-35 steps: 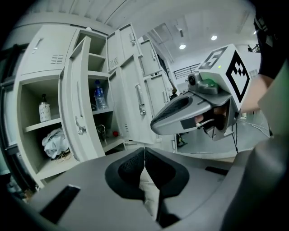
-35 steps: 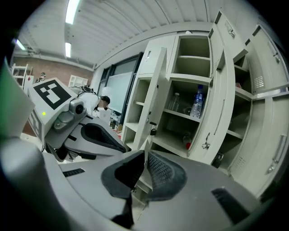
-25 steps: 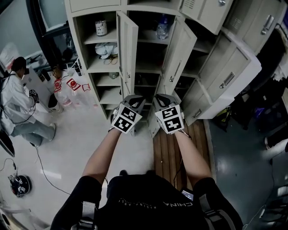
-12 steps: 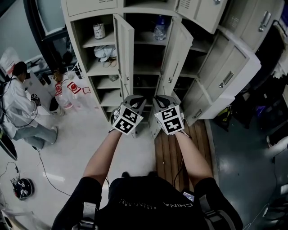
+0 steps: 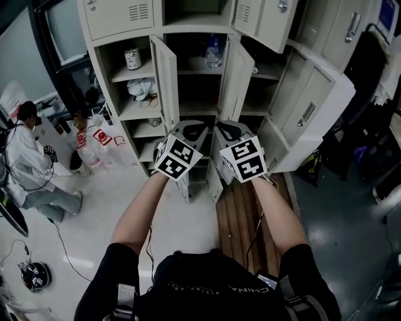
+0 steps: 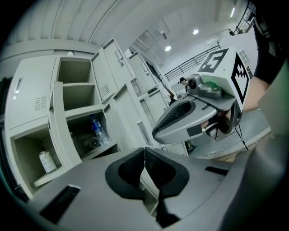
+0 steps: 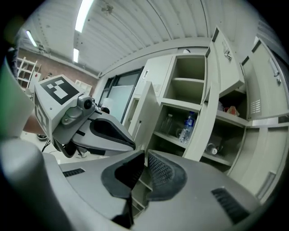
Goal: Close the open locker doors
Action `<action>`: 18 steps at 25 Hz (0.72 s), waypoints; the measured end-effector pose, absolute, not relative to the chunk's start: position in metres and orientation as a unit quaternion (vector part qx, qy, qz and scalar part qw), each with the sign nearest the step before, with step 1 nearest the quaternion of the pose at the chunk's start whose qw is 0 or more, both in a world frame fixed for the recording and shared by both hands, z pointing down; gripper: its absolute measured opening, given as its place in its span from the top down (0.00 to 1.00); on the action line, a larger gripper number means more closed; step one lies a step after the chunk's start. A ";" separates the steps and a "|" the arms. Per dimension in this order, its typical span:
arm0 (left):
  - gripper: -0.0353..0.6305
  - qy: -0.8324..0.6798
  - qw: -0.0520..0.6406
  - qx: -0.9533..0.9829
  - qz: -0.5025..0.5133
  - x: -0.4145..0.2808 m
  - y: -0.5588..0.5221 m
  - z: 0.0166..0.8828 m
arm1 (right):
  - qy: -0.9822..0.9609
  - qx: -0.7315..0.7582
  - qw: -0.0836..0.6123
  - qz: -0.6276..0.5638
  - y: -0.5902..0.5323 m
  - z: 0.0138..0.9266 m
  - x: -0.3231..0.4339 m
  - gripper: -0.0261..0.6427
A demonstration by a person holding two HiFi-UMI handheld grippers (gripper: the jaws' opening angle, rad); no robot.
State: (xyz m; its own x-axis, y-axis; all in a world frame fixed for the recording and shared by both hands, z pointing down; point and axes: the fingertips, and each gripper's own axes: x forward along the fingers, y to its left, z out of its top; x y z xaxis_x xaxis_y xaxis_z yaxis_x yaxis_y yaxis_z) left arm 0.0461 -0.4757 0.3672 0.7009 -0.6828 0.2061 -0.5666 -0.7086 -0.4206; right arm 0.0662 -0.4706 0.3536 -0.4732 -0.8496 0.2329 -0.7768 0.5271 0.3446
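A beige locker bank (image 5: 94, 56) stands ahead with several doors swung out. One narrow door (image 5: 166, 78) hangs open left of the middle bay, another door (image 5: 237, 78) right of it, and an upper door (image 5: 266, 19) is ajar. Wider doors (image 5: 310, 110) stick out at the right. A water bottle (image 5: 213, 51) stands on the middle shelf. My left gripper (image 5: 191, 130) and right gripper (image 5: 224, 130) are held side by side before the middle bay, both shut and empty, touching no door. In the left gripper view the left gripper (image 6: 144, 151) has its pads together; likewise the right gripper (image 7: 145, 154) in the right gripper view.
A person in white (image 5: 25, 150) crouches on the pale floor at left, near plastic bottles and bags (image 5: 94, 128). A slatted wooden platform (image 5: 241, 213) lies under the right lockers. A cable and a round black device (image 5: 31, 274) lie at lower left. Dark furniture fills the right side.
Both grippers have risen a little and kept side by side. The view has tipped up, so the upper locker row now shows. No door has moved.
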 end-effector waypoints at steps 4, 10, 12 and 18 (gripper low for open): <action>0.92 0.337 0.206 -0.905 -0.160 0.064 -0.473 0.311 | -0.845 0.493 0.169 -0.125 -0.467 0.301 0.081 0.89; 0.92 0.323 0.252 -0.903 -0.129 0.097 -0.466 0.231 | -0.834 0.515 0.131 -0.148 -0.465 0.226 0.107 0.89; 0.92 0.320 0.265 -0.902 -0.120 0.110 -0.467 0.210 | -0.826 0.527 0.122 -0.155 -0.468 0.205 0.119 0.89; 0.92 0.300 0.282 -0.905 -0.109 0.147 -0.471 0.173 | -0.794 0.565 0.124 -0.185 -0.470 0.163 0.154 0.89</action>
